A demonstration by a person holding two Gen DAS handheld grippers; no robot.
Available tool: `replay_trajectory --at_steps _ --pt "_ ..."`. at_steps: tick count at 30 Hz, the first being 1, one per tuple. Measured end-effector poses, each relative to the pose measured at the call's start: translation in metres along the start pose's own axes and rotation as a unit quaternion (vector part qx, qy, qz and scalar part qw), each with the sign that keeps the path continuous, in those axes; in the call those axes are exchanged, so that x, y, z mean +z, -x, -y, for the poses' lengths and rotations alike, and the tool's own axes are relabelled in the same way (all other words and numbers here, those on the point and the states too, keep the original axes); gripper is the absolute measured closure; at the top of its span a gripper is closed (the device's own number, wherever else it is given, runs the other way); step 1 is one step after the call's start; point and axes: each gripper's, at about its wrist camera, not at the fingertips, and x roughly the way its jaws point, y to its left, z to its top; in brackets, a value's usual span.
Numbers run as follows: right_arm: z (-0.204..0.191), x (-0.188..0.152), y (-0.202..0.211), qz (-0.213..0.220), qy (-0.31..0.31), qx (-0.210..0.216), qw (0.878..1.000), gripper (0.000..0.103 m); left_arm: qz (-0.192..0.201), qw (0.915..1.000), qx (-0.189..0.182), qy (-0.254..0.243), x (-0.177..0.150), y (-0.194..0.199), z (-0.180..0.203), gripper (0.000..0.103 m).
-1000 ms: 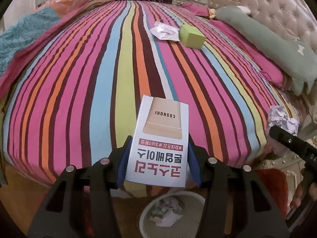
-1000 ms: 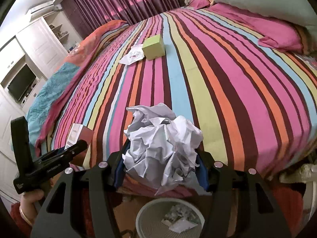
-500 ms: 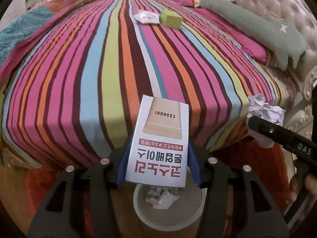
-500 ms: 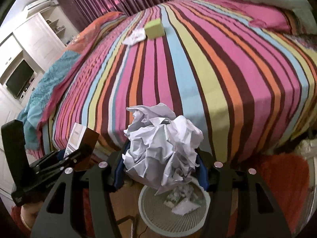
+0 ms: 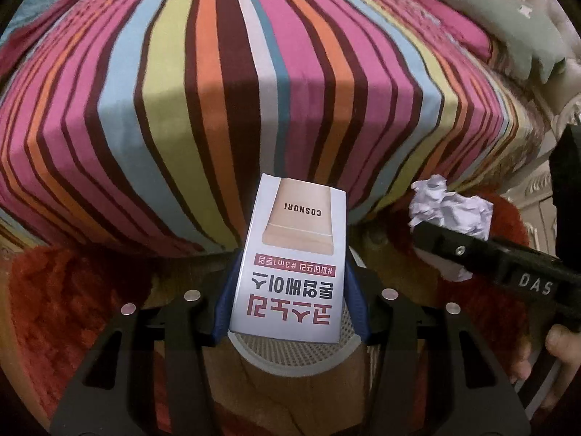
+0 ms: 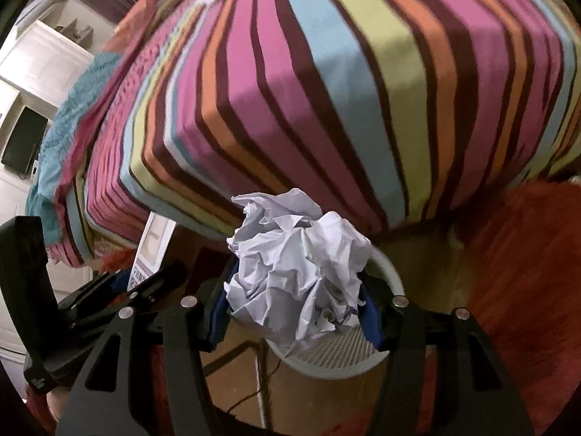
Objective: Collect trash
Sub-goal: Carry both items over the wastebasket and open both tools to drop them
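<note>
Clamping a white printed carton [image 5: 290,265], left gripper [image 5: 290,305]; right gripper [image 6: 296,309] pinches crumpled white paper [image 6: 294,272].

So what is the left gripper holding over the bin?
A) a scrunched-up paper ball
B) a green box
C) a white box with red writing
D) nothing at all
C: in the left wrist view the left gripper is clamped on the white box with red writing, above the white bin; the paper ball is in the right gripper.

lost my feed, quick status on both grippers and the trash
Left gripper shut on white box. Right gripper shut on crumpled paper. Both above the mesh bin. Nothing in the way.
</note>
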Motion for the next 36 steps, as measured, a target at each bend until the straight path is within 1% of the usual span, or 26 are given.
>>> replay_trajectory --at_steps 3,7,10,16,21,24,28,31,36 --pt "0.005 -0.003 -0.014 -0.037 -0.013 0.0 0.999 0.048 -0.016 0.9999 0.003 -0.004 -0.004 -0.007 0.003 0.052" --pt "0.013 -0.005 -0.03 -0.078 -0.038 -0.001 0.996 0.048 -0.049 0.9988 0.004 -0.006 -0.007 -0.022 0.004 0.052" --pt "0.015 -0.006 -0.039 -0.101 -0.05 -0.003 0.994 0.048 -0.077 0.997 0.002 -0.002 -0.008 -0.037 0.003 0.052" --pt "0.019 -0.007 -0.064 -0.151 -0.073 -0.006 0.986 0.048 -0.133 0.9911 -0.001 0.009 -0.013 -0.066 0.0 0.052" --pt "0.028 -0.011 -0.087 -0.189 -0.114 -0.004 0.975 0.048 -0.182 0.9828 -0.007 0.031 -0.016 -0.093 -0.006 0.052" --pt "0.034 -0.014 -0.098 -0.204 -0.134 -0.007 0.97 0.048 -0.207 0.9768 -0.015 0.052 -0.019 -0.11 -0.01 0.052" --pt "0.042 -0.017 -0.111 -0.22 -0.156 -0.015 0.963 0.048 -0.229 0.9709 -0.021 0.066 -0.022 -0.124 -0.013 0.052" --pt "0.047 -0.02 -0.12 -0.23 -0.169 -0.02 0.958 0.048 -0.242 0.9679 -0.018 0.067 -0.024 -0.132 -0.012 0.052" --pt "0.051 -0.021 -0.136 -0.247 -0.179 -0.032 0.952 0.048 -0.262 0.963 0.0 0.064 -0.027 -0.152 -0.009 0.052"
